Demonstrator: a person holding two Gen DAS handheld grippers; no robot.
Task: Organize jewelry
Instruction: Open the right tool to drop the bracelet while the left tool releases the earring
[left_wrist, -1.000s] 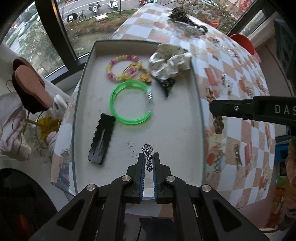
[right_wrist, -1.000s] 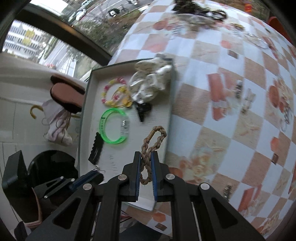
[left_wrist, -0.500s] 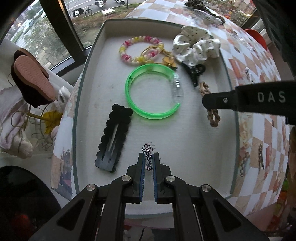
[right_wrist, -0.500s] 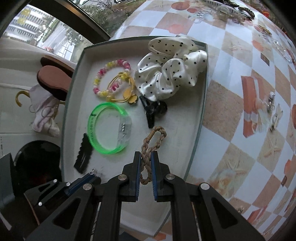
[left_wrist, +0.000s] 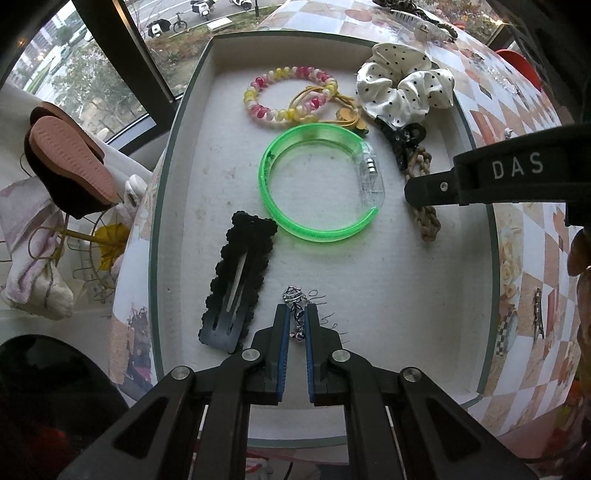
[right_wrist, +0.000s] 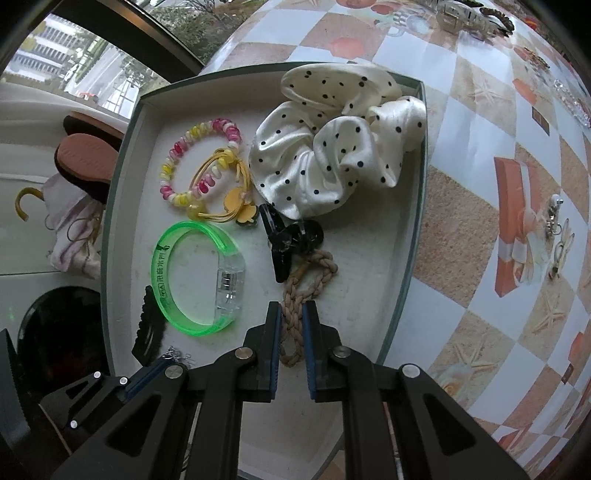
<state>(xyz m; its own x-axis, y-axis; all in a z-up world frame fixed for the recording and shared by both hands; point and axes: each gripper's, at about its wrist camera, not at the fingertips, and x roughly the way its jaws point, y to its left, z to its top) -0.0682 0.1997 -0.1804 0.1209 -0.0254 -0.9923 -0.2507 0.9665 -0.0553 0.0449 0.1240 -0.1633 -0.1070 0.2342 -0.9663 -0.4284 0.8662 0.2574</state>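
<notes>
Two handheld grippers work over a shallow white-lined tray (left_wrist: 177, 206). L gripper (left_wrist: 294, 325) pinches a small silver chain earring (left_wrist: 293, 297) just above the tray floor beside a black scalloped hair clip (left_wrist: 236, 291). R gripper (right_wrist: 291, 325) is clamped on a tan braided cord bracelet (right_wrist: 306, 273), its far loop touching a black claw clip (right_wrist: 288, 240), likely to be set down w/ the other sorted pieces

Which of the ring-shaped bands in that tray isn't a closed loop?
The green bangle: its band stops at a gap beside a clear block. The pink-and-yellow coil tie and polka-dot scrunchie look like closed loops.
</notes>
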